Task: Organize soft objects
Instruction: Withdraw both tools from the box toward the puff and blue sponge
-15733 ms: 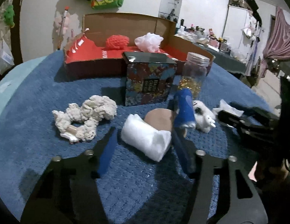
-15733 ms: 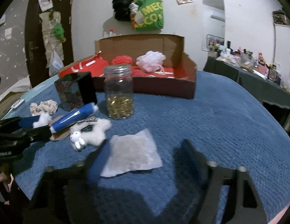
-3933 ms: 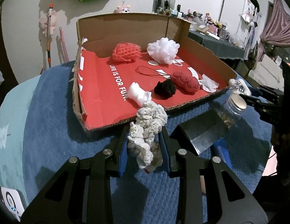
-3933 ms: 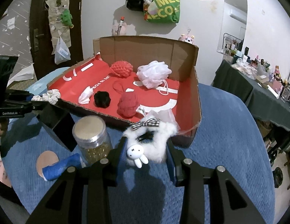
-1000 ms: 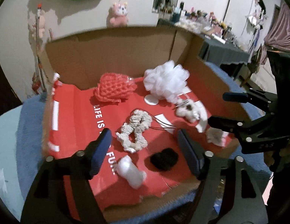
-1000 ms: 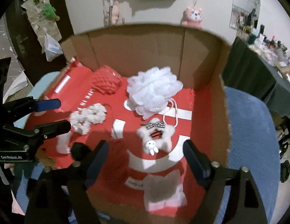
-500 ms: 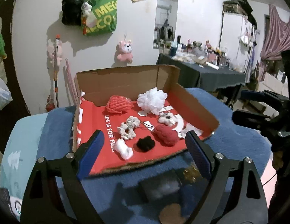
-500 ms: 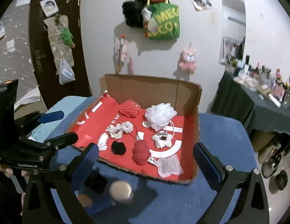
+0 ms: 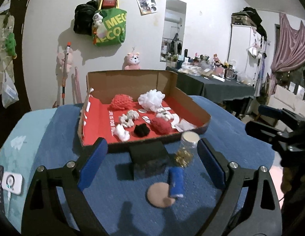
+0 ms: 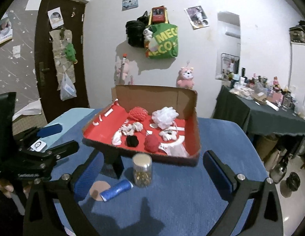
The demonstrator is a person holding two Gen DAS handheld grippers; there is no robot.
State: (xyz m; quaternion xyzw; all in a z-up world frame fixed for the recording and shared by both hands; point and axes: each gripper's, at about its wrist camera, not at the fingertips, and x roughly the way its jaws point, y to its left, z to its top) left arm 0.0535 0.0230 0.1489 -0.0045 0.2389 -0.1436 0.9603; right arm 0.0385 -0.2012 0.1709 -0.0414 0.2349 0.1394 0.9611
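A cardboard box [image 9: 191, 106] with a red lining stands on the blue-covered table. In it lie a red mesh puff [image 9: 121, 102], a white bath puff [image 9: 151, 98], a cream scrunchie [image 9: 129, 117], a fluffy bunny clip [image 9: 164, 115], a red knit ball [image 9: 161, 125], a black scrunchie [image 9: 141, 129] and white pieces. My left gripper [image 9: 151, 145] hangs in front of the box; its jaws are opening and nothing is between them. Beside it my right gripper [image 10: 152, 156] stands open and holds nothing, also short of the box [image 10: 195, 129].
In front of the box stand a black box [image 9: 148, 155] and a lidded glass jar [image 9: 186, 149]. A blue tube [image 9: 176, 181] lies partly on a round tan pad [image 9: 158, 192]. A white device [image 9: 12, 181] lies at the table's left edge. A cluttered dark table [image 9: 211, 84] stands behind right.
Both grippers have pulled back from over the box and risen, so the whole box and the things in front of it now show. Both pairs of jaws stand wider.
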